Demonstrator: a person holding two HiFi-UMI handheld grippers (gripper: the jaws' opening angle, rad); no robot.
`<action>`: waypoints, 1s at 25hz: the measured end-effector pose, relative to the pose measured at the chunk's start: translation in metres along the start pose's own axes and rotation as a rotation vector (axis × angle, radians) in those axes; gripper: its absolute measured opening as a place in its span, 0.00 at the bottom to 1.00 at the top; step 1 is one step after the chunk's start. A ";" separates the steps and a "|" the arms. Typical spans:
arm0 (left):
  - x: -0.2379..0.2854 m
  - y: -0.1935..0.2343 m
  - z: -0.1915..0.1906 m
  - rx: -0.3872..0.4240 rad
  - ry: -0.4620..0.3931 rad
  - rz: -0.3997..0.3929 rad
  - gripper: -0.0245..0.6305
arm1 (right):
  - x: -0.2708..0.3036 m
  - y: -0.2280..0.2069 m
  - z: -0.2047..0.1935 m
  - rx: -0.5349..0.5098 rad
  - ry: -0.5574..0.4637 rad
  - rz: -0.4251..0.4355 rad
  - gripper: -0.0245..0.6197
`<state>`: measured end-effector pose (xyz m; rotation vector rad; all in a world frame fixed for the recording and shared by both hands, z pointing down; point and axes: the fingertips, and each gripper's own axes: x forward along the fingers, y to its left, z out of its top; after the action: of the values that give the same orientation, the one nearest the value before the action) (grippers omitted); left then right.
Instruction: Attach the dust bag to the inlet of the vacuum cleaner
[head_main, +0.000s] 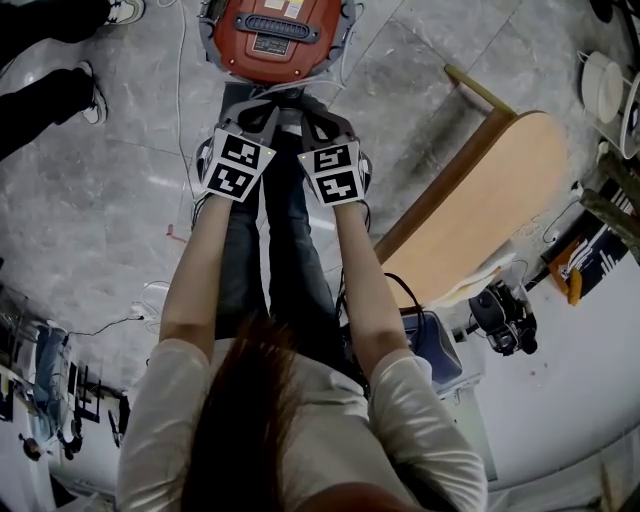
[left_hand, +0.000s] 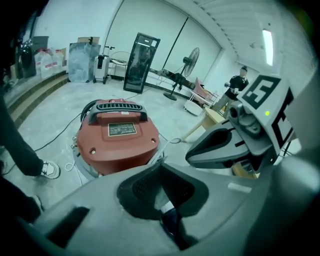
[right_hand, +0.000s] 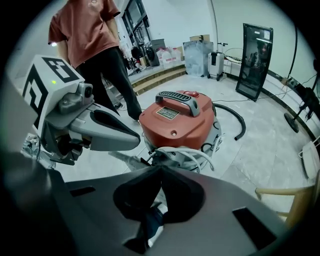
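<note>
No dust bag shows in any view, so where it lies cannot be told. The vacuum cleaner (head_main: 272, 35), a round red canister with its lid on, sits on the grey stone floor (head_main: 120, 150) just ahead of the person's feet. A grey carry handle (right_hand: 179, 100) crosses its top. A black hose (right_hand: 241, 120) curls off one side, and white cord (right_hand: 185, 149) is looped at its base. The inlet is probably under the lid or on a side turned away; no view makes it out.

A bag of this kind is likely light, soft and easy to crush or tear, with a stiff collar around its opening. That collar is the best place to take hold. The canister looks hard, heavy and steady enough to push against.

The left gripper (head_main: 258, 115) and right gripper (head_main: 325, 118) hang side by side above the canister's near edge, pointing down. Each has its fingers pressed together with nothing between them. A wooden chair (head_main: 490, 190) stands to the person's right.
</note>
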<state>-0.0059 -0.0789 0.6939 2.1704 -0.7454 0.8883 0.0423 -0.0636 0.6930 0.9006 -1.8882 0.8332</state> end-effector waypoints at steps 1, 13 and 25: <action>-0.002 0.001 0.002 0.000 -0.005 0.008 0.07 | -0.002 0.000 0.001 0.009 -0.007 -0.003 0.04; -0.042 -0.004 0.038 -0.016 -0.121 0.069 0.07 | -0.039 -0.001 0.025 0.091 -0.113 -0.041 0.04; -0.101 -0.037 0.094 0.011 -0.242 0.073 0.07 | -0.113 0.006 0.076 0.152 -0.266 -0.091 0.04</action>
<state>-0.0061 -0.1016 0.5535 2.2990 -0.9432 0.6733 0.0476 -0.0935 0.5604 1.2334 -2.0120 0.8433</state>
